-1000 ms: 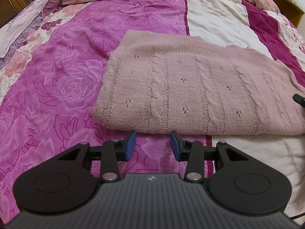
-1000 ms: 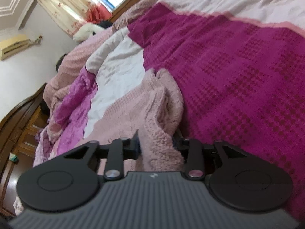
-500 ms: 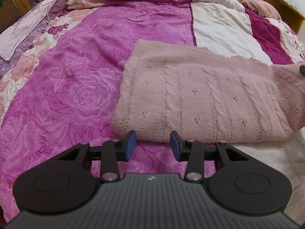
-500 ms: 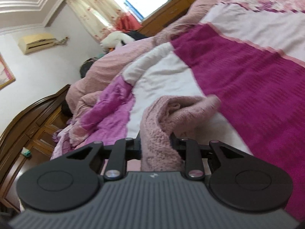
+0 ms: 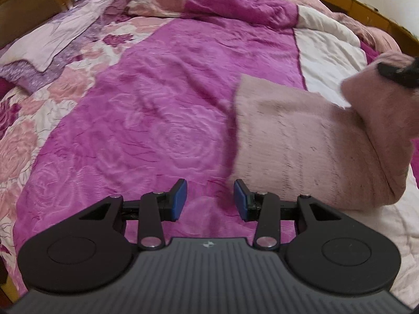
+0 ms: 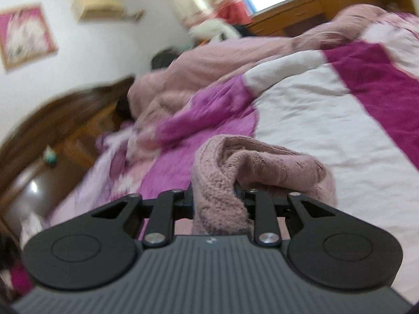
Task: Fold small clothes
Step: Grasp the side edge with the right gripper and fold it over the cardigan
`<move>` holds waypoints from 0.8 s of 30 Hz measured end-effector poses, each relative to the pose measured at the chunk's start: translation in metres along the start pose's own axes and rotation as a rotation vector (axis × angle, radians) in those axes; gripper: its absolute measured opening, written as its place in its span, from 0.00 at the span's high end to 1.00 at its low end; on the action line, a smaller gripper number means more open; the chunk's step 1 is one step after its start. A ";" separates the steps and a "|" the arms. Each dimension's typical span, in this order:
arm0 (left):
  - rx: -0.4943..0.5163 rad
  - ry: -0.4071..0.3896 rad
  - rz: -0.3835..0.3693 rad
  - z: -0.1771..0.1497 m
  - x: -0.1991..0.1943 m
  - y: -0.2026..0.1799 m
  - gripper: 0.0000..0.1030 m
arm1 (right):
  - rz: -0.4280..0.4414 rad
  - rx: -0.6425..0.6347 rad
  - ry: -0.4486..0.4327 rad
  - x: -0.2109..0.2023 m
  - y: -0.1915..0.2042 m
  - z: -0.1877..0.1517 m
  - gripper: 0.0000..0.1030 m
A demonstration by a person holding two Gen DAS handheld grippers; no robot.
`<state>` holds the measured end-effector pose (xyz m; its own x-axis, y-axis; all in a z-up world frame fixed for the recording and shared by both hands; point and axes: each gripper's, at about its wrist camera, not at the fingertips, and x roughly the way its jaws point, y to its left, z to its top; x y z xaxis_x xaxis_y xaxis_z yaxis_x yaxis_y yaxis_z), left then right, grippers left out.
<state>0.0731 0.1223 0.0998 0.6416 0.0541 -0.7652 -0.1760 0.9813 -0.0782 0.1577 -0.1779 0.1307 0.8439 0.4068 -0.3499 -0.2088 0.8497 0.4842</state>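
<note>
Nearest in the left wrist view, the left tool [image 5: 209, 198] hung over the rose-patterned quilt [image 5: 146, 120] with its blue pads [image 5: 179, 200] set moderately apart and nothing between them, just short of the near edge of the pink cable-knit sweater [image 5: 301, 151]. The right tool [image 6: 217, 198] was clamped on a thick bunch of that sweater's [image 6: 235, 172] edge, the knit filling the gap between its jaws and spilling over toward the camera. From the left side, the right tool [image 5: 400, 73] showed as a dark tip at the far right, holding one end of the garment raised off the bed while the rest lay flat on the quilt and the white panel [image 5: 330, 55] beyond. Judged from this, the sweater had been narrowed into a flat band and a crosswise fold was underway: the lifted end was not yet laid over the resting part, and smoothing remained. Farther off lay bunched bedding [image 6: 209, 60] and wooden furniture [image 6: 301, 13].
</note>
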 end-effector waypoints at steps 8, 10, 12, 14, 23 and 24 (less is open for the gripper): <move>-0.069 0.001 -0.008 -0.009 0.006 0.039 0.54 | -0.036 -0.143 0.234 0.081 0.039 -0.078 0.74; -0.080 -0.002 -0.012 -0.012 0.006 0.048 0.54 | -0.048 -0.201 0.206 0.079 0.048 -0.086 0.74; -0.089 -0.012 -0.016 -0.013 0.006 0.056 0.54 | -0.065 -0.232 0.207 0.077 0.054 -0.083 0.74; -0.105 -0.023 -0.032 -0.013 0.005 0.065 0.54 | -0.081 -0.243 0.191 0.072 0.059 -0.076 0.74; -0.138 -0.036 -0.034 -0.011 0.006 0.080 0.54 | -0.050 -0.362 0.184 0.079 0.098 -0.093 0.74; -0.137 -0.034 -0.032 -0.012 0.006 0.080 0.54 | -0.053 -0.370 0.190 0.082 0.099 -0.099 0.74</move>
<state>0.0540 0.1992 0.0813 0.6730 0.0320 -0.7390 -0.2541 0.9483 -0.1903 0.1574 -0.0271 0.0710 0.7592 0.3849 -0.5248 -0.3604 0.9201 0.1534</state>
